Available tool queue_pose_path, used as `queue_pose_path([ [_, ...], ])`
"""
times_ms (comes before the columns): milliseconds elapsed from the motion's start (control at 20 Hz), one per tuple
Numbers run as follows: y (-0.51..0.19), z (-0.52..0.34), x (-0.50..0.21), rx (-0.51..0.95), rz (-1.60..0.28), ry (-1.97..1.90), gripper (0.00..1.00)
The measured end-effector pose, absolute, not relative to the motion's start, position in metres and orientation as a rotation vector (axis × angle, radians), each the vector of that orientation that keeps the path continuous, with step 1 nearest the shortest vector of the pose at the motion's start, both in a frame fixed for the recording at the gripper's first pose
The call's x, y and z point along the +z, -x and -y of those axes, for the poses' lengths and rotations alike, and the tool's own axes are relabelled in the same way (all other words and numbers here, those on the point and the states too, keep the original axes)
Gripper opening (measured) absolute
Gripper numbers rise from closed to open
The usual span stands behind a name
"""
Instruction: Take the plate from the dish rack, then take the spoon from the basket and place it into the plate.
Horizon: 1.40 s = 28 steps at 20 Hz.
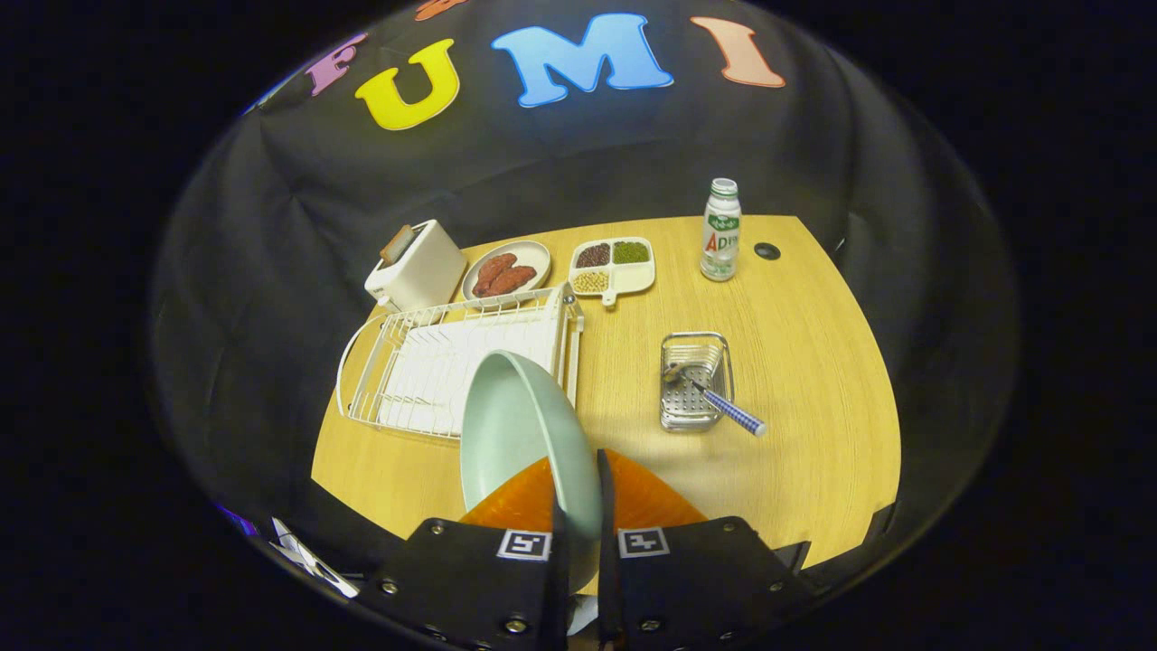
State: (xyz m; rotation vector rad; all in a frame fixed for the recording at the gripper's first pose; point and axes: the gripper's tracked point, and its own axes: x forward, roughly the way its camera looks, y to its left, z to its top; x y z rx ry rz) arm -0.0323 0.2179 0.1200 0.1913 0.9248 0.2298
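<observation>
The jaws of the gripper are clamped on the rim of the pale green plate, which hangs tilted on edge in the lower centre, just in front of the white dish rack. The plate looks rigid, smooth and breakable, likely to pivot in a rim pinch. Right of centre, the spoon lies in the metal basket; its checked handle, overhanging the counter, seems the easiest hold.

Booth wall: black cloth, creased, draped behind and around both sides of the worktop. Worktop: light wood grain, rounded corners, small dark round grommet near far edge. Lighting falls brightest mid-worktop.
</observation>
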Motion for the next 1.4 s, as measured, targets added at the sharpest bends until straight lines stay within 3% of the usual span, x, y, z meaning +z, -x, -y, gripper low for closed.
queue_pose_path([
  [700,0.080,-0.213,0.003,0.378,-1.003,-0.392,0.13],
  [1400,0.074,-0.213,-0.071,0.355,-1.095,-0.584,0.15],
])
